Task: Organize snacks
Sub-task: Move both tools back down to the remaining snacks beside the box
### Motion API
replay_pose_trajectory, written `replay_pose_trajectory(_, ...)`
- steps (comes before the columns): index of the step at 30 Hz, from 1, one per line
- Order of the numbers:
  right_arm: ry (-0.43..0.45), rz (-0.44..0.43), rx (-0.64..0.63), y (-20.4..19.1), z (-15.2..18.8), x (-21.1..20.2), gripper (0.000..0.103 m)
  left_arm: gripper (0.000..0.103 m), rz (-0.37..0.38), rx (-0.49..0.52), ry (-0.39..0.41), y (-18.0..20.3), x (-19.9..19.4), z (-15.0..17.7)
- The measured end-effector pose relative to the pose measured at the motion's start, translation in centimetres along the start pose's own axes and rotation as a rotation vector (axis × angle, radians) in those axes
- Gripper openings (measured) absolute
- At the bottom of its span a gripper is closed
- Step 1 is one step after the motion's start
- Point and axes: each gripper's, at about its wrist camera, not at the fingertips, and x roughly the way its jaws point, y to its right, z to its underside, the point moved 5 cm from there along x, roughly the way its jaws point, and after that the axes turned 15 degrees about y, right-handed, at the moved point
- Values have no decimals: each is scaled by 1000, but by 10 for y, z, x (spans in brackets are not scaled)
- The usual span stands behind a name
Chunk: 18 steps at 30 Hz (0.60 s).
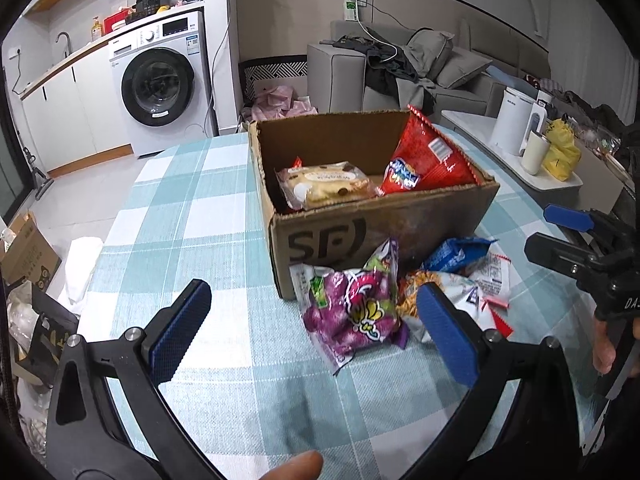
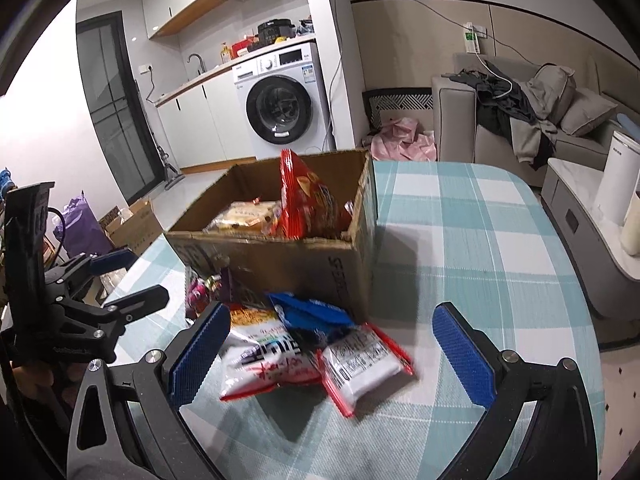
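An open cardboard box (image 1: 432, 216) (image 2: 280, 264) stands on the checked table and holds a bread packet (image 1: 324, 184) (image 2: 248, 216) and a tall red bag (image 1: 424, 160) (image 2: 304, 200). In front of it lie a purple snack bag (image 1: 352, 312), a blue packet (image 1: 456, 254) (image 2: 312, 316), a noodle packet (image 2: 264, 352) and a red-edged white packet (image 2: 360, 364). My left gripper (image 1: 316, 332) (image 2: 128, 280) is open, just short of the purple bag. My right gripper (image 2: 332, 356) (image 1: 560, 236) is open, its fingers either side of the noodle and white packets, holding nothing.
A low side table (image 1: 560, 188) to the right carries a white kettle (image 1: 512, 124), a cup and a yellow bag. Behind the table stand a sofa (image 2: 520, 120) and a washing machine (image 1: 160, 84). Boxes and bags clutter the floor at left (image 1: 28, 252). The rounded table edge (image 2: 596, 320) runs close on the right.
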Motion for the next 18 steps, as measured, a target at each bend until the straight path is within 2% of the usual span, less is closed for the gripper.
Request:
replay_pose_trajectory(8, -46, 10, 9, 8, 18, 9, 103, 102, 4, -13, -38, -1, 10, 16)
replay_pose_trajectory(18, -107, 39, 0, 22, 36, 25, 103, 102, -25, 17, -79, -4, 31, 29)
